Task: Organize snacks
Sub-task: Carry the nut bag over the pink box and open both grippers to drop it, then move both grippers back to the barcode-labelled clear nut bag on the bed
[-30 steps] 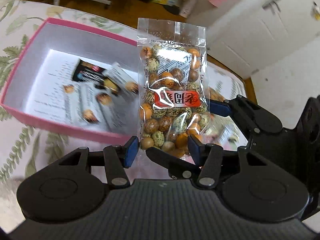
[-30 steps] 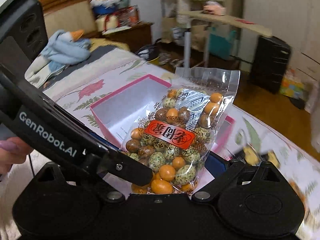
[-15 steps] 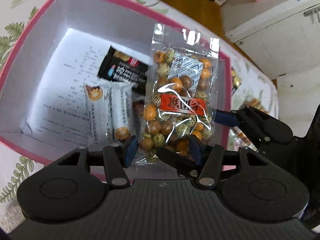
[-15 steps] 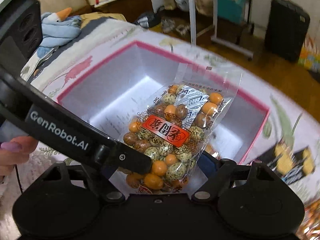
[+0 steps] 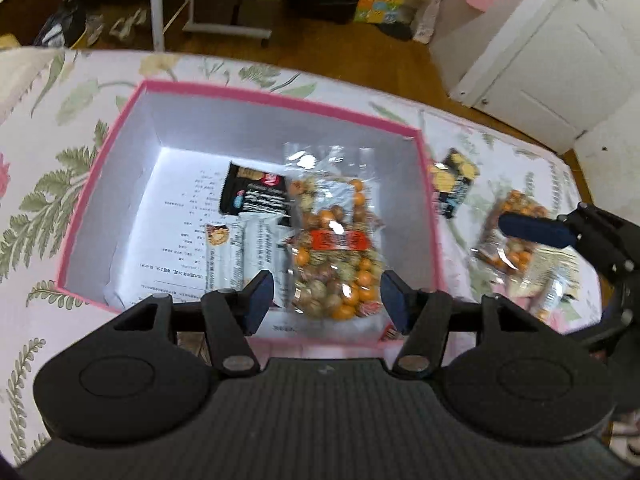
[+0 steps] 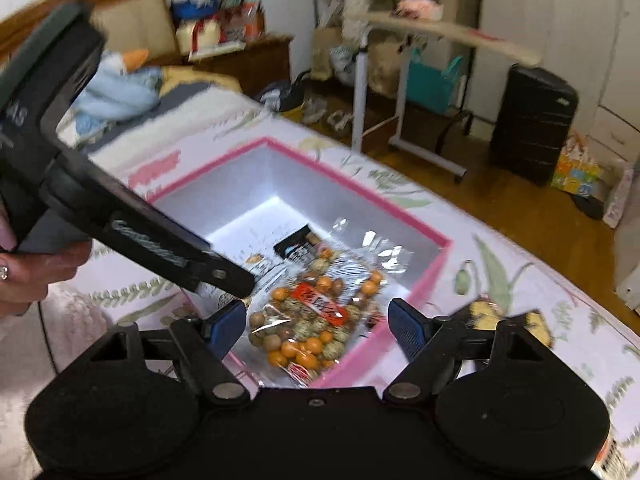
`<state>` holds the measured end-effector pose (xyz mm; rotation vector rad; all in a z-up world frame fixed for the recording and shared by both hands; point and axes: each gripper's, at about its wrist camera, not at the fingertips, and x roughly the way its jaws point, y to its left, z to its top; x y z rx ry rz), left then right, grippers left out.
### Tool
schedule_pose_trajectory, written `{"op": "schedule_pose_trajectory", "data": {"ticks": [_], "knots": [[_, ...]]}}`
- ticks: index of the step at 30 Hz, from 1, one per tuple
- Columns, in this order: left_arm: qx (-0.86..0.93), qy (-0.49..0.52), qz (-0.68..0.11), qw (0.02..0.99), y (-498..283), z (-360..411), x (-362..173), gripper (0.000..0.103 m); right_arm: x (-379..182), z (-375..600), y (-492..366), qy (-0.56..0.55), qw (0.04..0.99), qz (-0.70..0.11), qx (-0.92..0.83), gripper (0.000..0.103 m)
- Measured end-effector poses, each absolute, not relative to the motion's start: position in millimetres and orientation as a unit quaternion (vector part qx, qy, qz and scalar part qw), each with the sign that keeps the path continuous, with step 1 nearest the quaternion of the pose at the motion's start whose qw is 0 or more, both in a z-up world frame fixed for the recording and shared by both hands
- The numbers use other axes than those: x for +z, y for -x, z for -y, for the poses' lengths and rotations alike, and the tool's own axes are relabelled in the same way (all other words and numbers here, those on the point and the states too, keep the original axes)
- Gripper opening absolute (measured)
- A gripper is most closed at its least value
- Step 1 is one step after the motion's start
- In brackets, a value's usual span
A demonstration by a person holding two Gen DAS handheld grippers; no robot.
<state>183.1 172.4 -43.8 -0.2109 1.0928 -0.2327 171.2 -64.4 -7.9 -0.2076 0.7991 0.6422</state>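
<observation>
A clear bag of orange and speckled coated nuts (image 5: 336,240) lies inside the pink box (image 5: 280,98), on top of a black packet (image 5: 254,196) and white packets (image 5: 240,256). My left gripper (image 5: 326,304) hovers over the box's near wall. Its jaws are opening and its pads stand clear of the bag on both sides. In the right wrist view the same bag (image 6: 312,320) rests in the near corner of the box (image 6: 360,192). My right gripper (image 6: 316,324) is above it, jaws closing, with nothing touching its pads.
The box sits on a floral bedspread (image 5: 60,184). To its right lie a black-and-yellow packet (image 5: 454,184) and another nut bag (image 5: 516,236). A hand (image 6: 36,272) holds the left gripper. Beyond the bed edge are wooden floor, a rolling table (image 6: 400,80) and a black suitcase (image 6: 532,120).
The nut bag, held upright in the left gripper before, now lies loose in the box. The left jaws have widened, the right jaws have narrowed, and both grippers have drawn back.
</observation>
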Motion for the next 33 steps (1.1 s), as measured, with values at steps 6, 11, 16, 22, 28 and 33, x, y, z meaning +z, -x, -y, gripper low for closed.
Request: {"op": "schedule_pose_trajectory", "data": {"ticks": [6, 11, 16, 22, 28, 33], "knots": [[-0.169, 0.086, -0.5, 0.845, -148.6, -152.4, 0.5, 0.058, 22.8, 132.1, -143.7, 0.082, 0.89, -0.366, 0.258, 0.082], [-0.219, 0.075, -0.498, 0.836, -131.3, -117.7, 17.7, 0.057, 39.5, 194.8, -133.2, 0.055, 0.891, -0.396, 0.215, 0.082], [-0.268, 0.041, -0.501, 0.822, -125.7, -66.1, 18.0, 0.057, 36.1, 233.6, -139.5, 0.033, 0.873, -0.452, 0.183, 0.082], [-0.301, 0.028, -0.5, 0.811, -154.2, -3.4, -3.2, 0.056, 7.6, 250.7, -156.3, 0.063, 0.839, -0.519, 0.152, 0.082], [-0.304, 0.035, -0.487, 0.818, -201.4, 40.6, -46.0, 0.055, -47.1, 265.7, -153.0, 0.009, 0.877, -0.444, 0.183, 0.082], [-0.238, 0.096, -0.494, 0.831, -259.6, 54.6, -92.0, 0.054, -92.5, 256.6, -179.1, 0.013, 0.891, -0.42, 0.172, 0.079]]}}
